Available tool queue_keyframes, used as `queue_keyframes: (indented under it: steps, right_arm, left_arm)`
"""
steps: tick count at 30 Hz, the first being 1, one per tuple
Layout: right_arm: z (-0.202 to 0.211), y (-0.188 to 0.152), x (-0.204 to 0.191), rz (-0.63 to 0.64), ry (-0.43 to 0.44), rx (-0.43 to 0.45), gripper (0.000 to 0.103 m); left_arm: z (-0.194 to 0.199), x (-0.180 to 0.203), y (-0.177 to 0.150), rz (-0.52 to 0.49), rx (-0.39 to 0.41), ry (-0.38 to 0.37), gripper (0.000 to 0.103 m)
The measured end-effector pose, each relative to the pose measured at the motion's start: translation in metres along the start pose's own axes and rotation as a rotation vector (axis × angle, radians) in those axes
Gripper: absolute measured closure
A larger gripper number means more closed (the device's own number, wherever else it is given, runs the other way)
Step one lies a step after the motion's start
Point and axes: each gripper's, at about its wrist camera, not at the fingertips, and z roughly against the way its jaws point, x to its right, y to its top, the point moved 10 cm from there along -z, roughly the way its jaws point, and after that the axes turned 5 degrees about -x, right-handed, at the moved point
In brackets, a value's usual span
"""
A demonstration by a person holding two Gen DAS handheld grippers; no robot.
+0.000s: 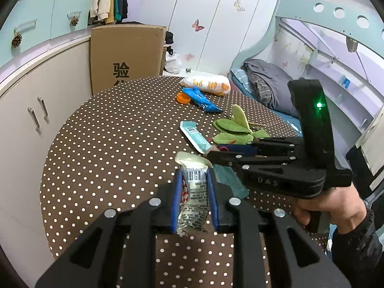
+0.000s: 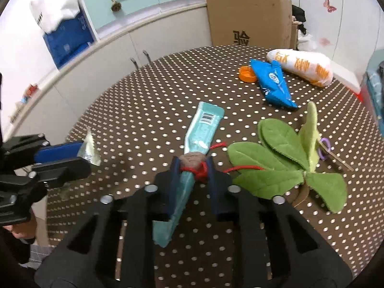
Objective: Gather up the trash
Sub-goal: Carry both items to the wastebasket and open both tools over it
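My left gripper (image 1: 193, 175) is shut on a crumpled silver-white wrapper (image 1: 195, 192) with a barcode, held just above the dotted brown table (image 1: 108, 144). In the right wrist view that wrapper (image 2: 90, 148) sticks out past the left gripper (image 2: 79, 154) at the left edge. My right gripper (image 2: 193, 165) is shut on a long teal wrapper (image 2: 204, 127) at its pinched middle, where a red string (image 2: 200, 170) is knotted around it. The wrapper's far end rests on the table and its tail hangs between the fingers. The left wrist view shows the right gripper (image 1: 212, 153) just ahead and to the right.
A blue wrapper (image 2: 273, 81), an orange cap (image 2: 247, 73) and a white-and-orange bag (image 2: 302, 66) lie at the table's far side. Green felt leaves (image 2: 283, 158) lie to the right. A cardboard box (image 1: 127, 55) and cabinets (image 1: 36, 110) stand behind, a bed (image 1: 264, 81) to the right.
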Motion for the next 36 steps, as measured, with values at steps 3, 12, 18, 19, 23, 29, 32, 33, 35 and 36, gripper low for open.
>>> queue_keyframes:
  steps: [3,12,18,19,23,29,32,33,35,36]
  right_arm:
    - [0.012,-0.006,0.005,-0.046,0.032,0.016,0.082]
    - [0.017,-0.022,0.021,-0.084,0.044,0.018,0.063]
    - [0.016,-0.017,0.013,-0.054,0.054,0.016,0.092]
    - [0.021,-0.016,0.012,-0.064,0.068,0.032,0.095]
    - [0.042,-0.011,0.011,-0.089,0.115,0.086,0.095]
    - [0.078,0.002,0.021,-0.123,0.125,0.172,0.096]
    - [0.107,0.012,0.022,-0.127,0.141,0.232,0.096]
    - [0.119,0.015,0.023,-0.13,0.149,0.256,0.096]
    - [0.145,0.021,0.028,-0.13,0.151,0.301,0.096]
    - [0.156,0.024,0.032,-0.129,0.141,0.318,0.096]
  left_arm:
    - [0.002,-0.002,-0.001,-0.006,0.002,0.009,0.083]
    - [-0.001,0.003,-0.003,0.002,-0.002,-0.004,0.083]
    - [-0.001,0.005,-0.004,0.0,-0.003,-0.002,0.083]
    - [-0.001,0.005,-0.003,0.0,-0.003,-0.001,0.083]
    - [0.002,0.005,-0.002,-0.006,0.0,0.005,0.083]
    - [0.007,0.007,0.007,-0.01,0.019,0.007,0.083]
    - [0.014,0.014,0.016,-0.023,0.04,0.006,0.083]
    - [0.016,0.017,0.02,-0.029,0.048,0.006,0.083]
    - [0.02,0.025,0.031,-0.041,0.068,0.003,0.083]
    - [0.022,0.031,0.039,-0.049,0.079,-0.003,0.083]
